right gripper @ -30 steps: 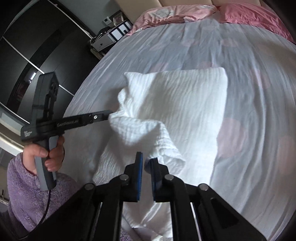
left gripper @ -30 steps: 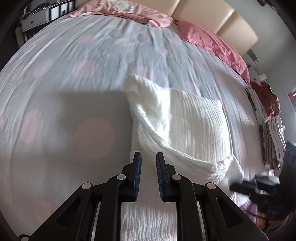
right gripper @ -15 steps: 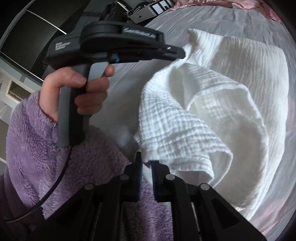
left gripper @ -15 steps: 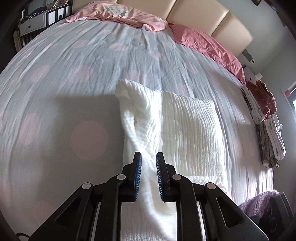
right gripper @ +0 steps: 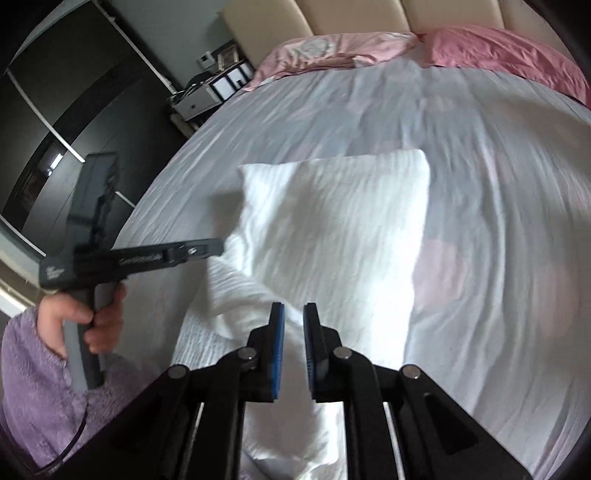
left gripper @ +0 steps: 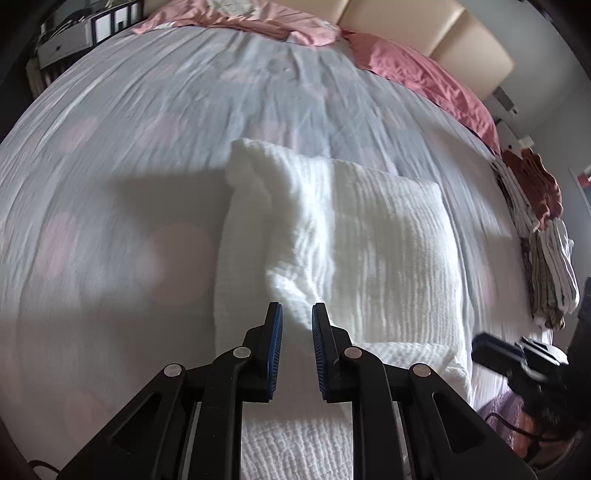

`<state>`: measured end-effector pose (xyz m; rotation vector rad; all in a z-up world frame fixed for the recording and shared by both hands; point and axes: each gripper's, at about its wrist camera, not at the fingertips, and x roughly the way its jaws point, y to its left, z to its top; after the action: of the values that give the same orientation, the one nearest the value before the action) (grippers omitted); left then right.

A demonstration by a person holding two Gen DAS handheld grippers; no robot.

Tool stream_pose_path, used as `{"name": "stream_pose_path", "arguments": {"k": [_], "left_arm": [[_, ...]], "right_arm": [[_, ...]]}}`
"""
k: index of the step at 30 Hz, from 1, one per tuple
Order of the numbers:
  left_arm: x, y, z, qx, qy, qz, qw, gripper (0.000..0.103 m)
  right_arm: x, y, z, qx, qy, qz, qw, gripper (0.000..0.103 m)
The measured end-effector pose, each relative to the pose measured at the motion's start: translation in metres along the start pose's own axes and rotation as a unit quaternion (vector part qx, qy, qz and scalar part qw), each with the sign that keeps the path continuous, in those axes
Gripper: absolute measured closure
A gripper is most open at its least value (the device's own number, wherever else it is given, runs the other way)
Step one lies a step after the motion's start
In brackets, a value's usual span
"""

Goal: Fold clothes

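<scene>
Right gripper point(right gripper: 293, 314), half a second ago raised close beside the left gripper point(right gripper: 207, 247) with the cloth point(right gripper: 332, 229) bunched before it, now drawn back over the bed; its jaws have just been opening, a cloth fold lying between them; cloth now lies flatter.

Someone's bedroom: big bed point(right gripper: 480, 155), pink pillows point(right gripper: 498, 51), padded headboard point(right gripper: 351, 16) (dark wardrobe point(right gripper: 55, 122) on the side).
</scene>
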<state>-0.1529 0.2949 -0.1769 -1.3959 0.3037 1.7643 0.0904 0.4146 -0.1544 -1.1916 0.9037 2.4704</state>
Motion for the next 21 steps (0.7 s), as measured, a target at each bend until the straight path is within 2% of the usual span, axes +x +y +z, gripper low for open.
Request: {"name": "stream_pose_path", "arguments": {"k": [2, 6, 8, 9, 10, 14, 16, 21], "left_arm": [[0.001, 0.007, 0.000, -0.019, 0.002, -0.002, 0.9998, 0.085], [0.002, 0.018, 0.001, -0.043, -0.001, -0.001, 0.9991, 0.085], [0.000, 0.021, 0.002, -0.051, -0.009, -0.001, 0.9987, 0.069], [-0.002, 0.023, 0.003, -0.055, -0.017, -0.003, 0.9983, 0.057], [-0.004, 0.024, 0.004, -0.058, -0.025, -0.005, 0.9980, 0.054], [-0.008, 0.023, 0.007, -0.052, -0.047, -0.013, 0.9975, 0.053], [-0.003, 0.021, 0.010, -0.044, -0.047, -0.004, 0.9979, 0.041], [0.015, 0.015, 0.022, -0.012, -0.039, 0.022, 0.9989, 0.040]], "right_arm": [[0.012, -0.007, 0.002, 0.018, 0.014, -0.005, 1.000, 0.091], [0.029, 0.008, -0.018, -0.010, 0.073, 0.044, 0.996, 0.091], [0.032, 0.024, -0.029, -0.035, 0.090, 0.068, 0.993, 0.091], [0.033, 0.032, -0.034, -0.045, 0.099, 0.081, 0.991, 0.091], [0.034, 0.038, -0.037, -0.054, 0.107, 0.090, 0.989, 0.091], [0.021, 0.052, -0.043, -0.084, 0.106, 0.110, 0.985, 0.091], [0.008, 0.049, -0.037, -0.093, 0.082, 0.094, 0.988, 0.084], [-0.002, 0.002, 0.010, -0.040, 0.015, 0.009, 0.999, 0.037]]}}
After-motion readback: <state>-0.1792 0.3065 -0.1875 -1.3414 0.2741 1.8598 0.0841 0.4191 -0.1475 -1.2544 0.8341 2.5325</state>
